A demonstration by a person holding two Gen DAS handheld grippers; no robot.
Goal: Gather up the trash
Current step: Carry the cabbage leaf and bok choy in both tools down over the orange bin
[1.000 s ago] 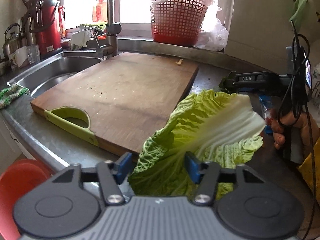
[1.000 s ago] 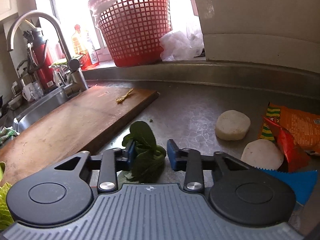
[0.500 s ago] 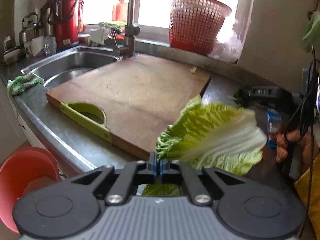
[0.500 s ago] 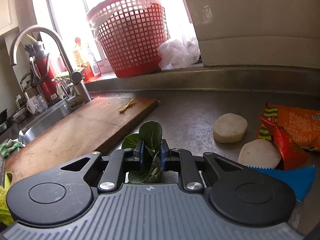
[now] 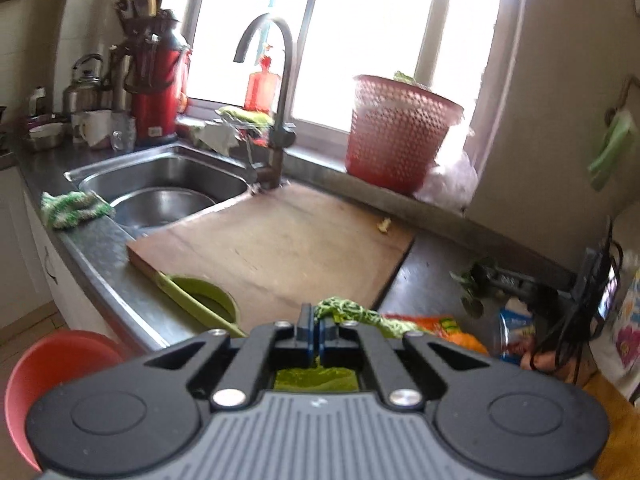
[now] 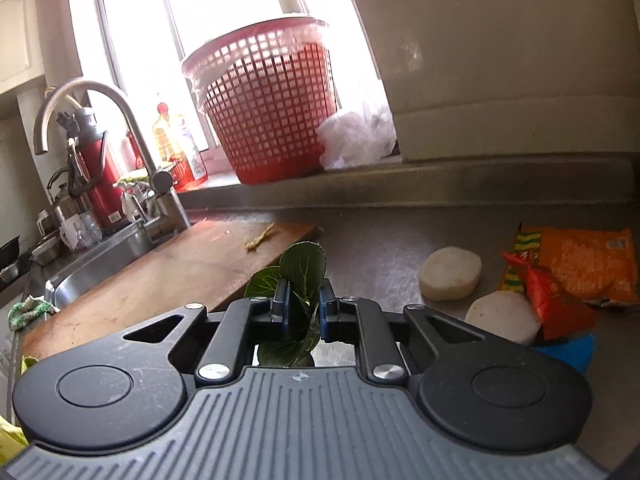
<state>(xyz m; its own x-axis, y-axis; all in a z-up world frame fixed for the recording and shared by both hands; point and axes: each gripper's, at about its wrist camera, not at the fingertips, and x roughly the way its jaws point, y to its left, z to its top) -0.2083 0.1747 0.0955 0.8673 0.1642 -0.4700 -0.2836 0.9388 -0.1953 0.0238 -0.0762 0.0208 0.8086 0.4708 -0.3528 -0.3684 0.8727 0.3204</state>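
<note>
The left gripper (image 5: 316,334) is clamped tight on a cabbage leaf (image 5: 352,312) — the frilly green edge spills out at one o'clock of the closed pads, and more leaf shows beneath them at six o'clock. It points slightly downward over the near edge of the cutting board (image 5: 276,248).

The right gripper (image 6: 303,306) is closing on a dark green leaf (image 6: 302,270), which stands upright between the blue pads and pokes out at twelve o'clock. It tilts gently down above the counter (image 6: 380,240) — two white slices (image 6: 450,274) and an orange wrapper (image 6: 588,264) lie at two o'clock, the red basket (image 6: 272,108) at twelve.
</note>
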